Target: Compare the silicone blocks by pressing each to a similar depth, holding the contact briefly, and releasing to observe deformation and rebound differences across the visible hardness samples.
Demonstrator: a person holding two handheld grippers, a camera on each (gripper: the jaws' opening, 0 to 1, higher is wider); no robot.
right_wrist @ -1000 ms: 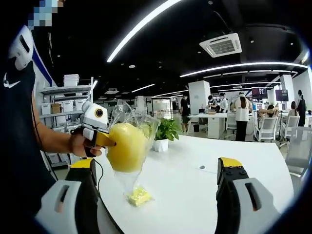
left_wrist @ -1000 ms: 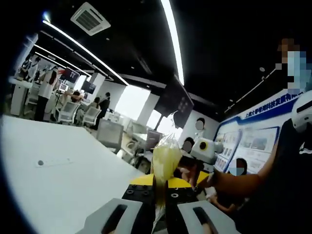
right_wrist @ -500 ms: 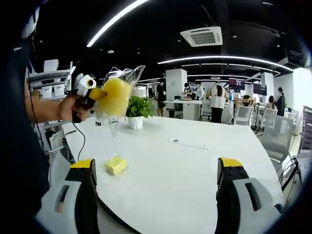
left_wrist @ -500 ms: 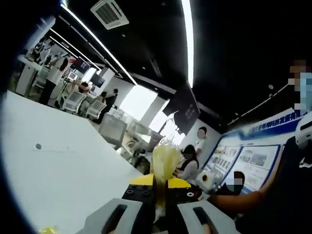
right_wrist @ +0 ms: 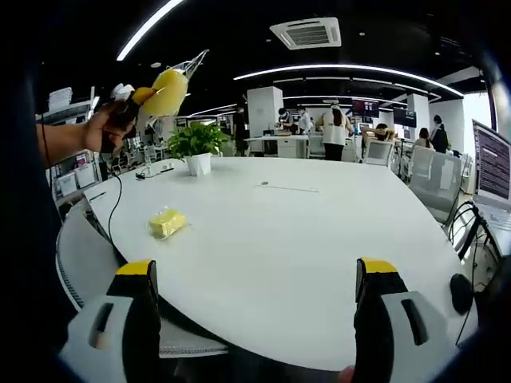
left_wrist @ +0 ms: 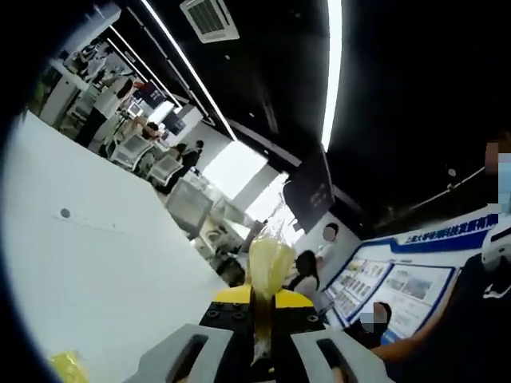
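Silicone block point(right_wrist: 167, 223) lies near potted plant point(right_wrist: 196, 144); left jaws pinch bagged block point(left_wrist: 270, 263), right jaws gape empty.

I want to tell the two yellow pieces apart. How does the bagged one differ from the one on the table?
The bagged piece is held in the air by the left gripper; the loose block lies on the white table. The bagged piece looks rounded, the block flat and squarish. The bagged piece is wrapped in clear plastic, the block bare. Both are yellow.
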